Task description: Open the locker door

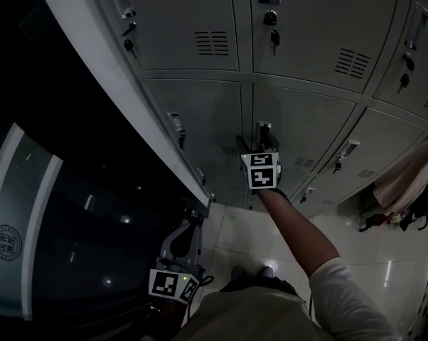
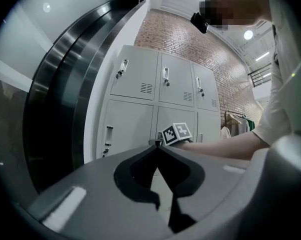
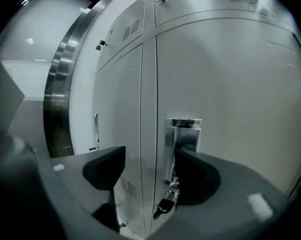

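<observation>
Observed: the right gripper has its fingers spread wide and holds nothing. The locker door is shut. Its metal handle stands just ahead of one finger, off-centre in the gap, and I see no contact; the door seam runs between the fingers instead.

Risk: closing from here would likely pinch flat sheet or clip one handle edge, then slip off on the pull. The key hangs below the fingers, and a low approach could knock it.

The left gripper has its fingers together, empty, well apart from the door.
</observation>
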Tool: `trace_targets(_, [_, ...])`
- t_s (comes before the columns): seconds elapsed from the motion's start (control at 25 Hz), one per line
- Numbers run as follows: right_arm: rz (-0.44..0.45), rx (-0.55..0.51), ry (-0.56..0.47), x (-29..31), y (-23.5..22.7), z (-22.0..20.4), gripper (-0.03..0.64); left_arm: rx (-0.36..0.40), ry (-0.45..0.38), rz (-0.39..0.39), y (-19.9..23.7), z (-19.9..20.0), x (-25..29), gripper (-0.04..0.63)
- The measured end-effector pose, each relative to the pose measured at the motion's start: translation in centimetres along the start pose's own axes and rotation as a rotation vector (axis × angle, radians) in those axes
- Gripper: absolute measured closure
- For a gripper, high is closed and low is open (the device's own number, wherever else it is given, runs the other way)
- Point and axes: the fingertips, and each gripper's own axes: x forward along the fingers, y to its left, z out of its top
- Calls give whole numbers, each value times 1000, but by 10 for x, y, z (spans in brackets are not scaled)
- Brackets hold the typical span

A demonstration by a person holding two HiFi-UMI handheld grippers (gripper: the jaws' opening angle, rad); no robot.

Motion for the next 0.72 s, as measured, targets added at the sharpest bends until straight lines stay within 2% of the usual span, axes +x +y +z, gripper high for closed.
trace_targets(0.12, [3,24,-16,-1,3,0,304,-9,5,13,7,-5,-2,535])
trace_targets(0.32, [-14,14,-14,-20,12,0,331,-21,7,6,7,-10,1,535])
trace_targets(0.6, [-88,-58,-117,-104,28,-6,379,-29,3,-34,-8,-7,5,535])
trace_targets(0.72, [-103,-60,-140,-146,18,-8,482,-30,7,-57,-18,-3,8,535])
